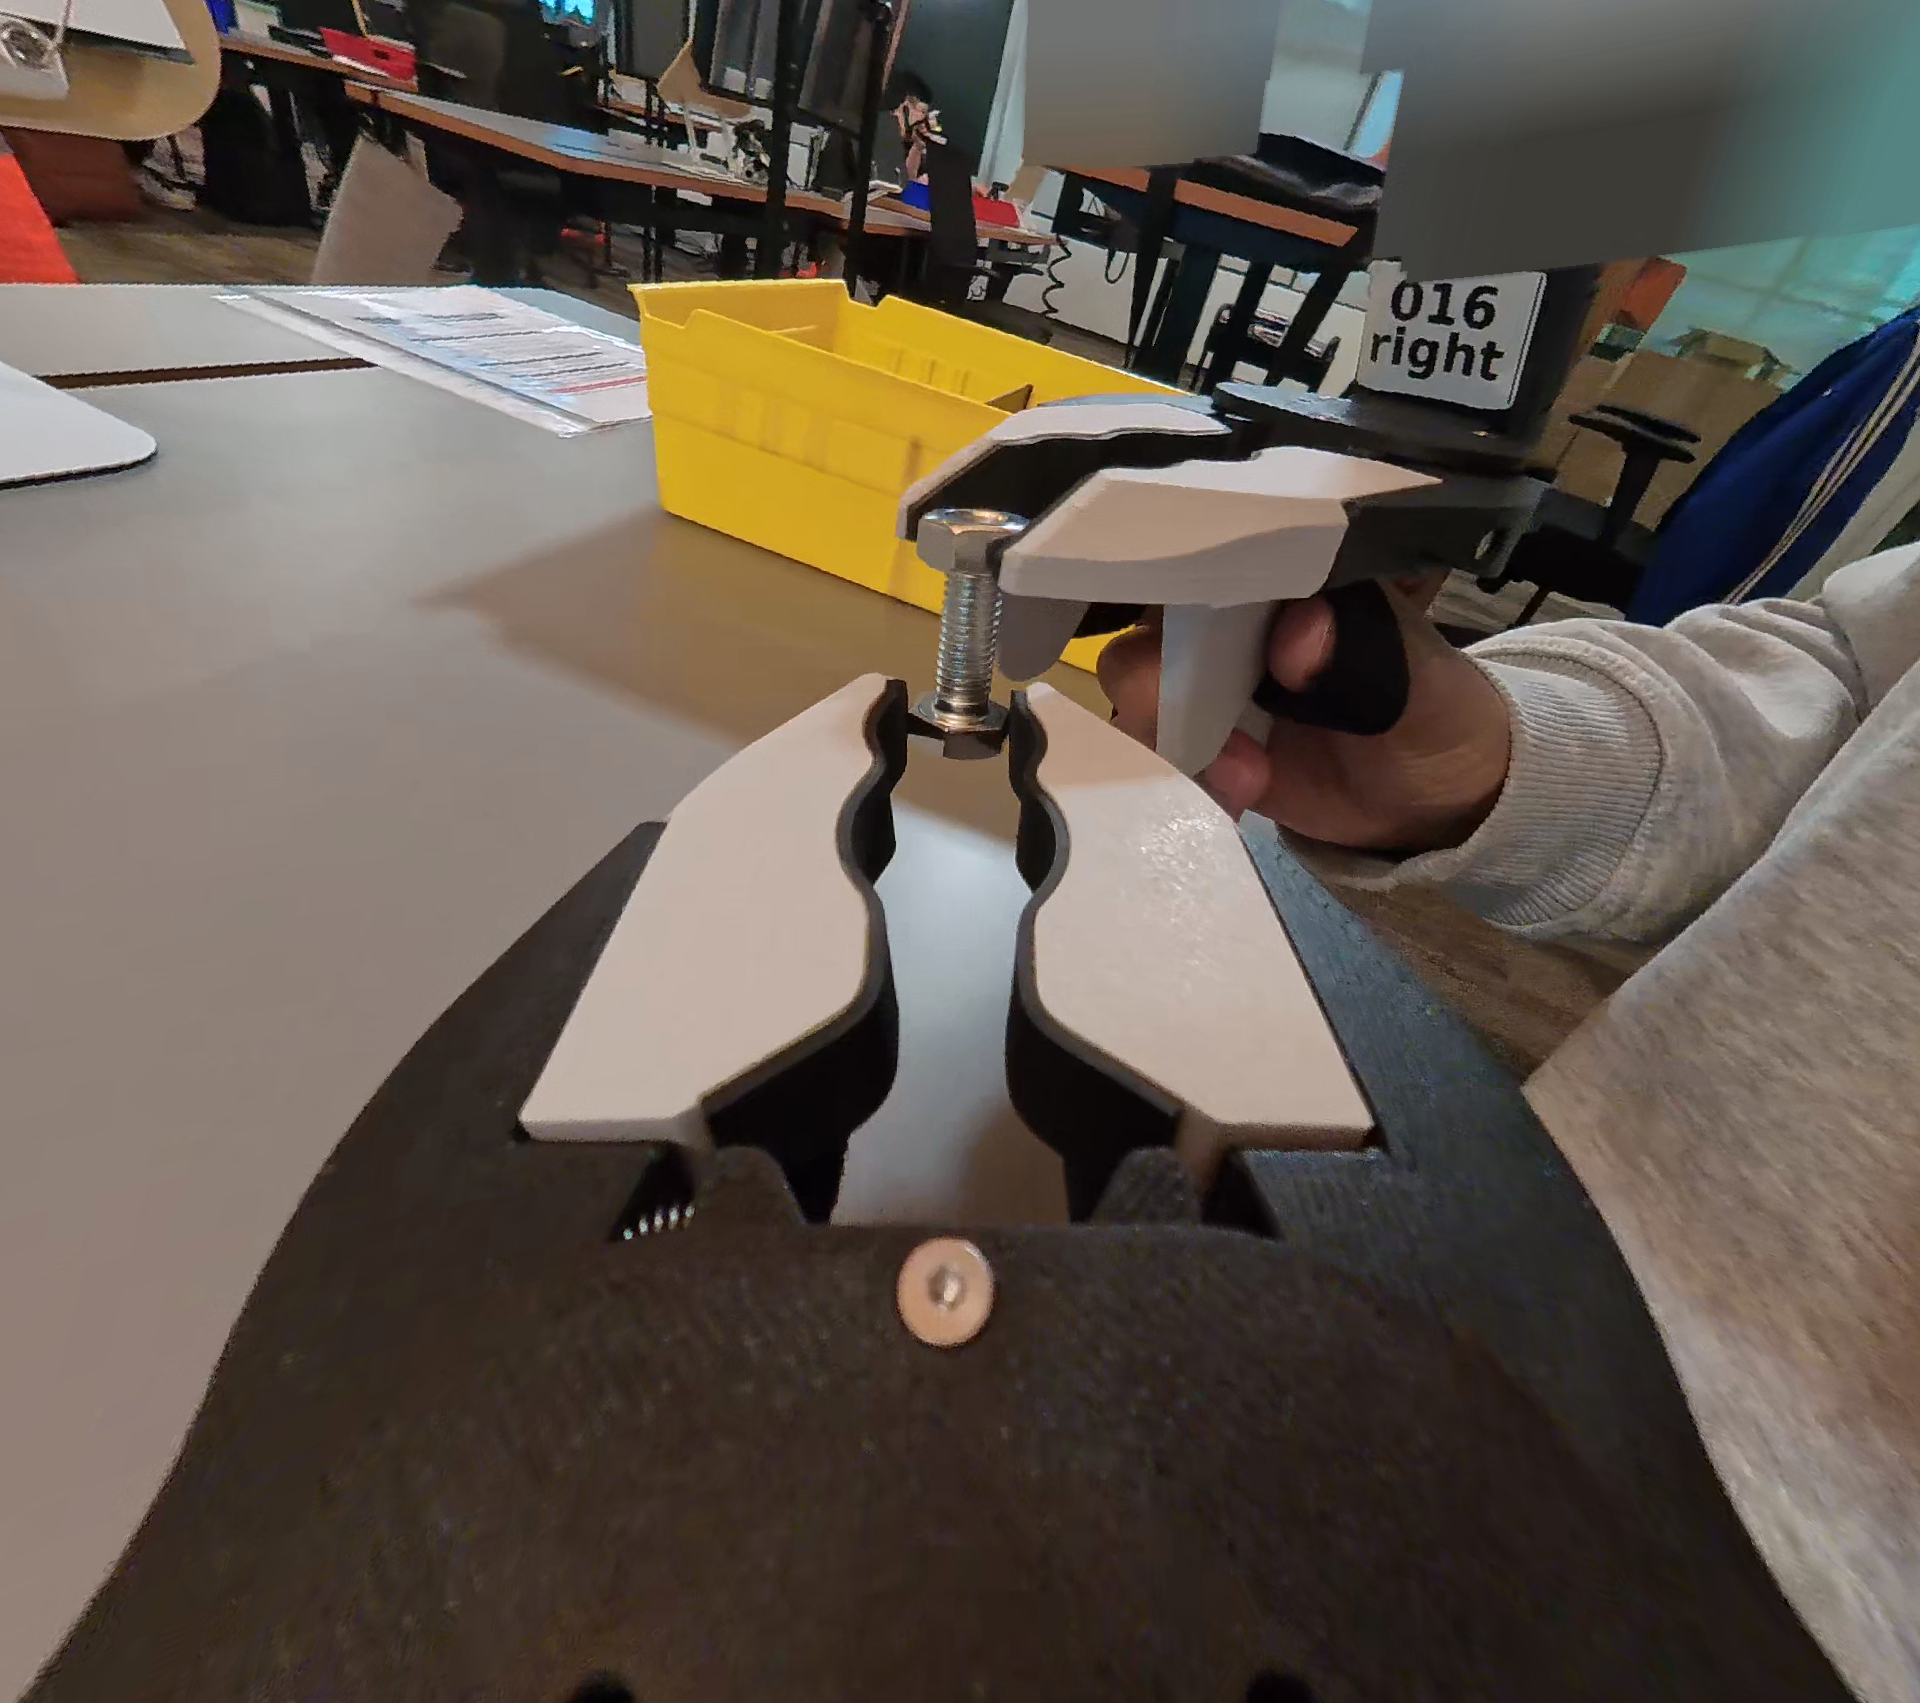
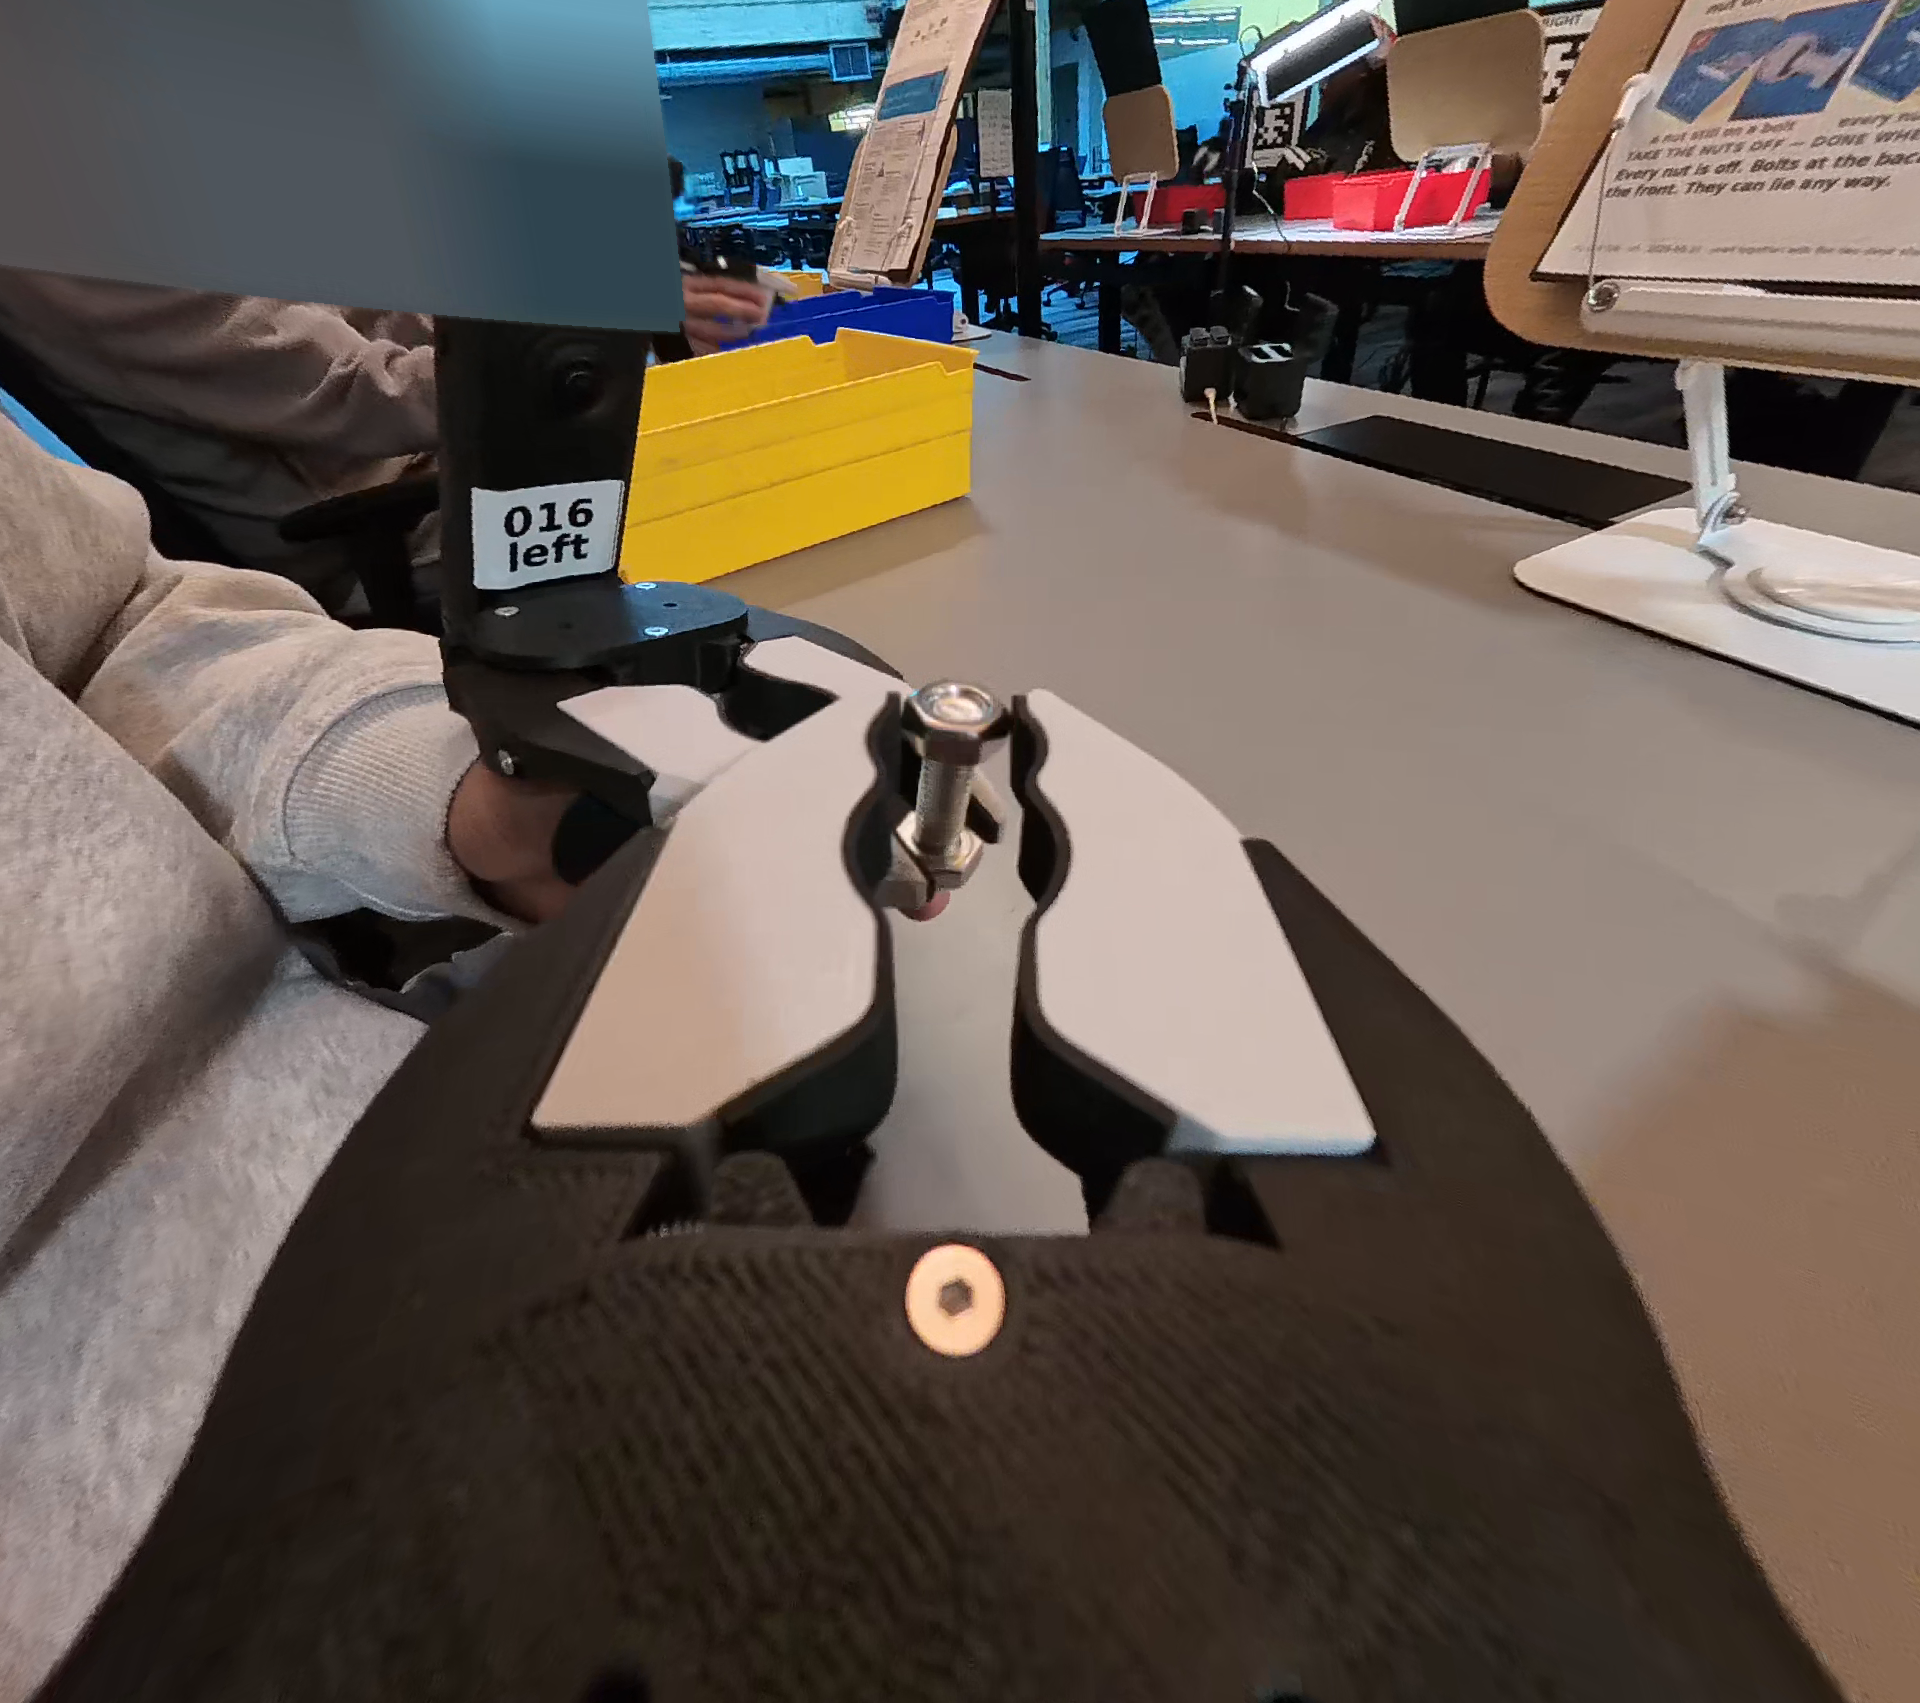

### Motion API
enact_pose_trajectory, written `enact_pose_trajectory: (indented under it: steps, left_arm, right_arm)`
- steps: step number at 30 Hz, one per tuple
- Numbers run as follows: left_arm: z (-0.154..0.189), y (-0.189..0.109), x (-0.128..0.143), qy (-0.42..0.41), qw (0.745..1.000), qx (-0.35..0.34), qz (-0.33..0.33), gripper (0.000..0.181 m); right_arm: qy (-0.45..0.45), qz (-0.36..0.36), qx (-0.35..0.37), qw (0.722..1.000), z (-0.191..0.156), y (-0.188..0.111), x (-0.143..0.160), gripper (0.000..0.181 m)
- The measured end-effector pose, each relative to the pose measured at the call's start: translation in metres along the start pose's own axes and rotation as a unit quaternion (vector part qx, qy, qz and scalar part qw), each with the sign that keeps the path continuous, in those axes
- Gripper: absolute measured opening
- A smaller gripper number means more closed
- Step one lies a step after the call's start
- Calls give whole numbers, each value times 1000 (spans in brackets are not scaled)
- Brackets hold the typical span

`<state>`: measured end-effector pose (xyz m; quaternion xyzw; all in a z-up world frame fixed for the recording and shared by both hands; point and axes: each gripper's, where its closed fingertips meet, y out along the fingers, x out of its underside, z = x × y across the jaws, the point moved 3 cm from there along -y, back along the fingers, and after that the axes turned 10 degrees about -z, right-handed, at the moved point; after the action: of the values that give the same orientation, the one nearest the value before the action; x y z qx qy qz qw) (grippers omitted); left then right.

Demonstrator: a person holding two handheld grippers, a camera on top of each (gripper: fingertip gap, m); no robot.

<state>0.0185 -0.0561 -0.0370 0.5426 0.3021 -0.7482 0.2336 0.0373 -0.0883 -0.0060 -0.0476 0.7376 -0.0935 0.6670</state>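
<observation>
Two grippers share one upright bolt (image 1: 968, 614): left gripper (image 1: 958, 718) pinches its nut (image 1: 964, 723), right gripper (image 2: 954, 711) clamps the head, above grey table (image 1: 312, 666), yellow bin (image 1: 790, 406) behind

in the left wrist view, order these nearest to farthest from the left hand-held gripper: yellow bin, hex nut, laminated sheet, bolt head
1. hex nut, pinched between the tips of the left hand-held gripper.
2. bolt head, straight above the nut, gripped by the right hand-held gripper.
3. yellow bin, behind the bolt on the table.
4. laminated sheet, farther back, to the left.
</observation>
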Motion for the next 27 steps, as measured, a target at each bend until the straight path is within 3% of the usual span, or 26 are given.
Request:
enact_pose_trajectory:
  steps: [6,13,19,21,27]
  left_arm:
    - [3,-1,-1,4,1000,19,5,19]
    - [16,-2,0,34,997,71,2,19]
    - [14,-3,1,45,997,60,-4,19]
    - [10,-3,1,42,998,44,-8,19]
    - [-3,-5,4,27,999,3,-31,19]
  right_arm:
    - [-22,5,-18,1000,-6,1,-2,20]
    - [-19,12,-124,992,-23,-2,-2,18]
    - [-72,8,-76,994,-22,-2,-2,20]
    - [-88,7,-39,995,-17,-2,-3,32]
    - [-79,-5,-37,996,-14,2,1,34]
